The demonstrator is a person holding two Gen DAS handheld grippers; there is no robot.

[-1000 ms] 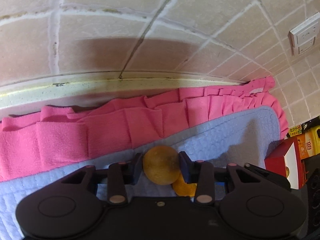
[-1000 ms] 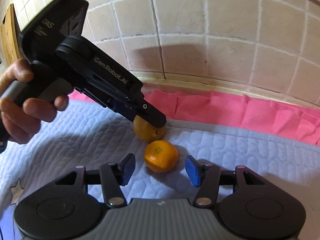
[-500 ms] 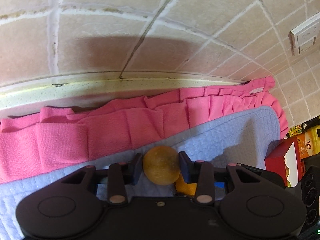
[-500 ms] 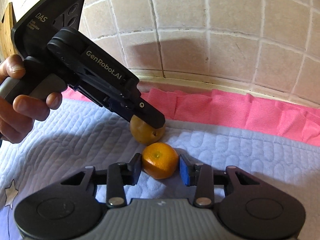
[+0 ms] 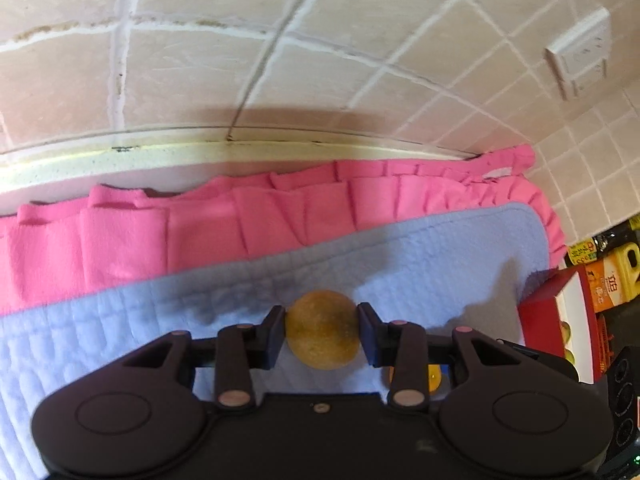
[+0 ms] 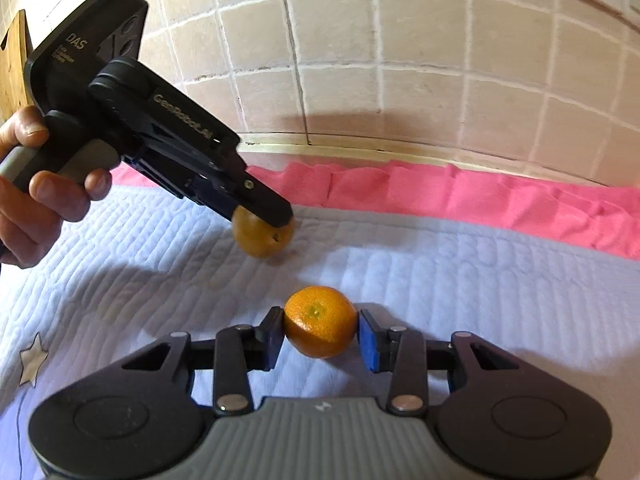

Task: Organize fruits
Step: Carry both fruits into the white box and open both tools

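Observation:
My left gripper [image 5: 322, 334] is shut on a brown-yellow round fruit [image 5: 322, 330] and holds it just above the pale blue quilted mat [image 5: 420, 264]. In the right wrist view the left gripper [image 6: 262, 216] and its fruit [image 6: 260, 240] are at middle left. My right gripper [image 6: 320, 334] is shut on an orange tangerine [image 6: 320, 322], held a little above the mat [image 6: 460, 280]. A bit of the tangerine [image 5: 434, 378] shows behind my left fingers.
A pink ruffled cloth [image 5: 240, 220] lies along the tiled wall [image 5: 280, 60] behind the mat. A red box [image 5: 560, 308] and yellow bottles [image 5: 612, 268] stand at the right. A wooden board [image 6: 14, 68] leans at far left. A wall socket [image 5: 580, 52] is at upper right.
My right gripper closed on the tangerine and lifted it back from the other fruit. My left gripper stayed shut on its fruit and rose slightly.

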